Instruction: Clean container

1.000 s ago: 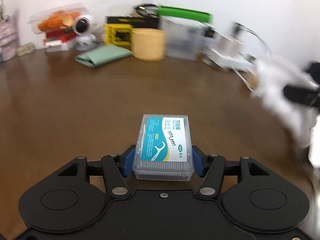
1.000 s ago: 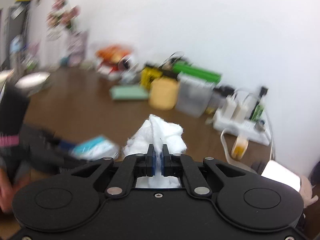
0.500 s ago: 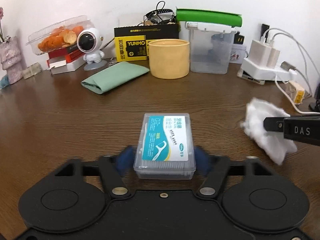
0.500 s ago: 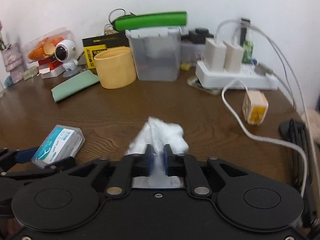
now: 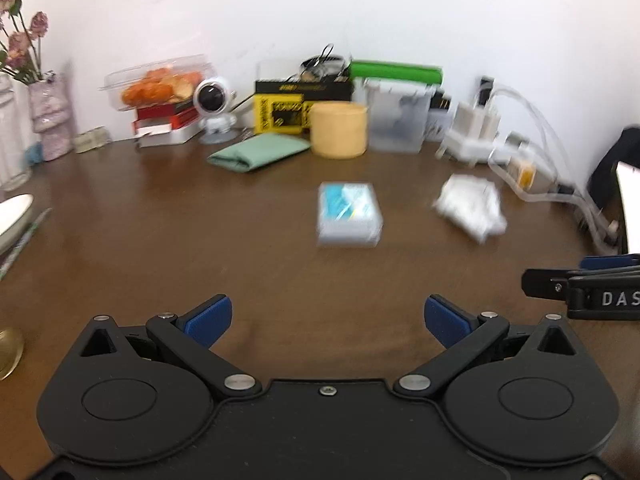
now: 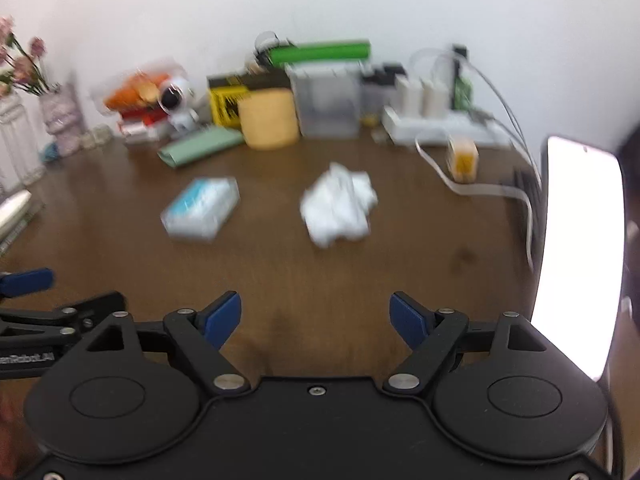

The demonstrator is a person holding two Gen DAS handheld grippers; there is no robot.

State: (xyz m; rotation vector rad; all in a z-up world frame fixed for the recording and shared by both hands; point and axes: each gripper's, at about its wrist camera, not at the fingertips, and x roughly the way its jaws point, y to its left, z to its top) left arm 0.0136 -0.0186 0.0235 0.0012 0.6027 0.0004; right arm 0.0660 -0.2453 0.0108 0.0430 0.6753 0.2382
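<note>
Your left fingers (image 5: 210,318) stand wide apart and are opening, with only bare tabletop (image 5: 160,248) between them; your right fingers (image 6: 222,318) are likewise spread and opening, holding nothing. Both views are smeared, so the print on the container (image 5: 349,215) cannot be read, and your right gripper (image 5: 580,286) is cut off at the edge of the left view. The container lies flat on the tabletop, well ahead of the left fingers, label up, its long axis running away from you toward the wall (image 5: 280,12). A crumpled white tissue (image 6: 340,205) lies near it, apart. Along the wall stand a yellow cup (image 5: 338,129), a folded green cloth (image 5: 260,153), a clear bin (image 5: 398,120) and chargers (image 5: 474,130).
</note>
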